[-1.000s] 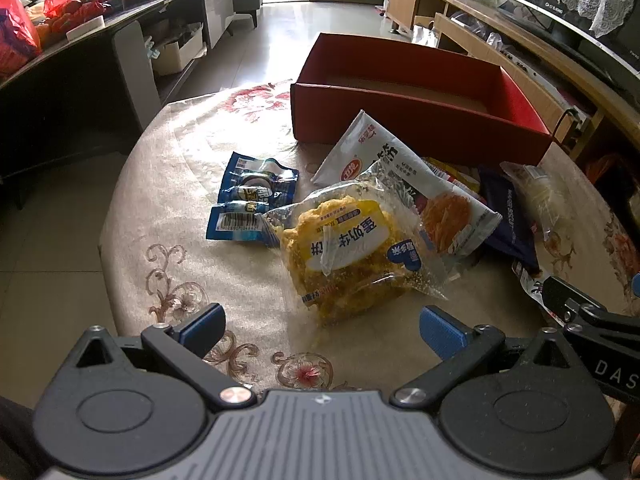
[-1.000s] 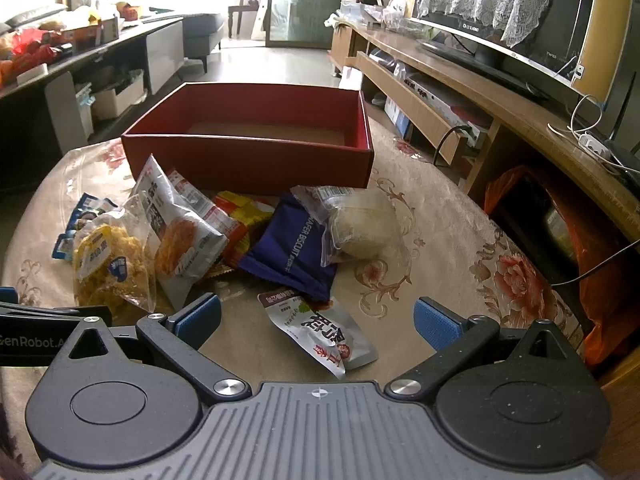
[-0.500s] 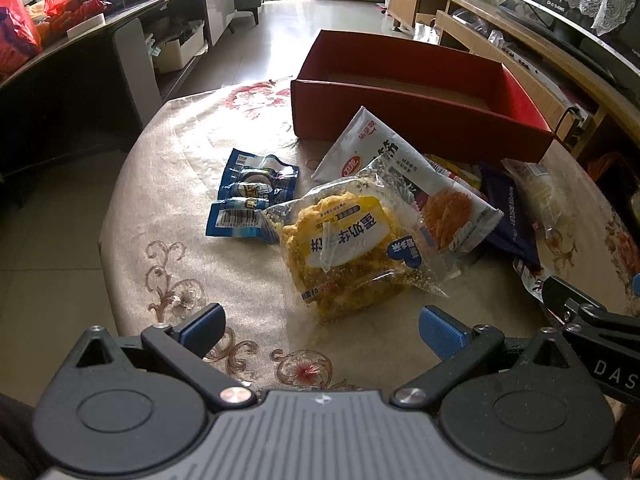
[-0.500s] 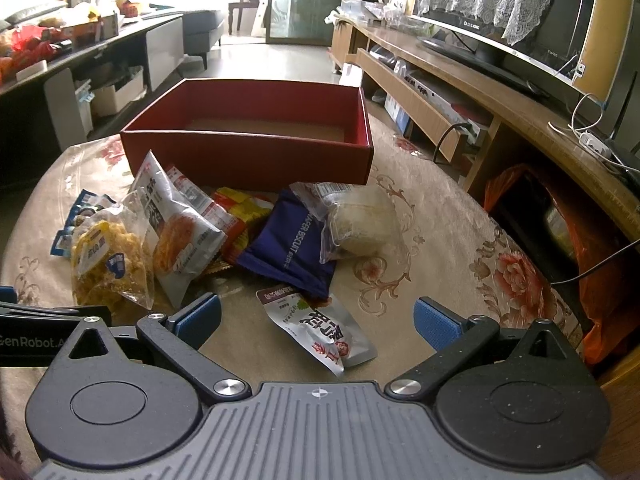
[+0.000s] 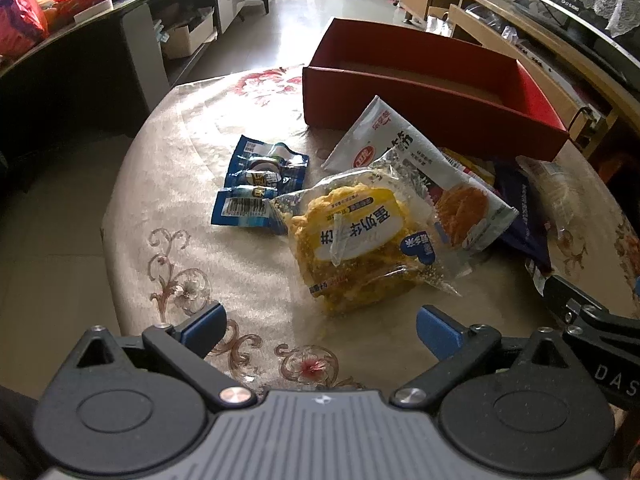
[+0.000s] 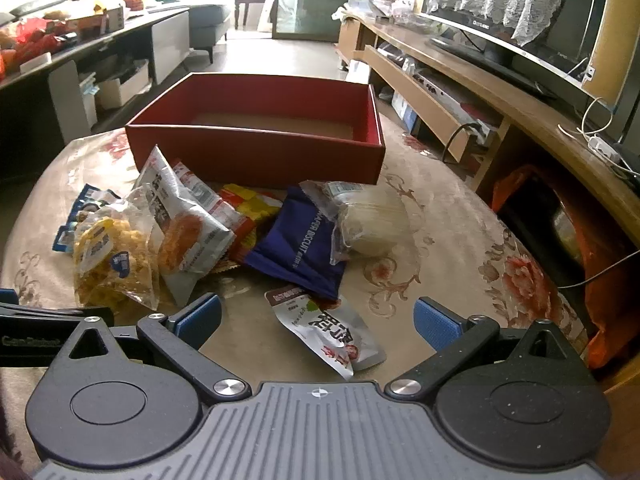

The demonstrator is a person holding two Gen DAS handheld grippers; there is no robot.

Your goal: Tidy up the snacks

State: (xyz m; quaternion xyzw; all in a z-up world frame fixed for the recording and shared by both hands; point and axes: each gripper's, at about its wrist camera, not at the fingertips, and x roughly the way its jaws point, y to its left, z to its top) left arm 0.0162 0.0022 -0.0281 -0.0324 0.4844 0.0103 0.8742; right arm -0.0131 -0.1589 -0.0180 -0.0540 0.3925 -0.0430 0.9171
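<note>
Left wrist view: both left tongs point(image 5: 320, 322) and right tongs point(image 6: 317, 316) spread wide, holding nothing.

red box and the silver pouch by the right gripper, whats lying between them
In the right wrist view, the dark blue biscuit pack lies between the red box and the silver pouch.

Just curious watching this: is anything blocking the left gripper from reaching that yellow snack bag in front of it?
Nothing visible does. The left gripper is open, and only bare tablecloth lies between it and the yellow snack bag. The bag's far edge does touch the white snack bag.
</note>
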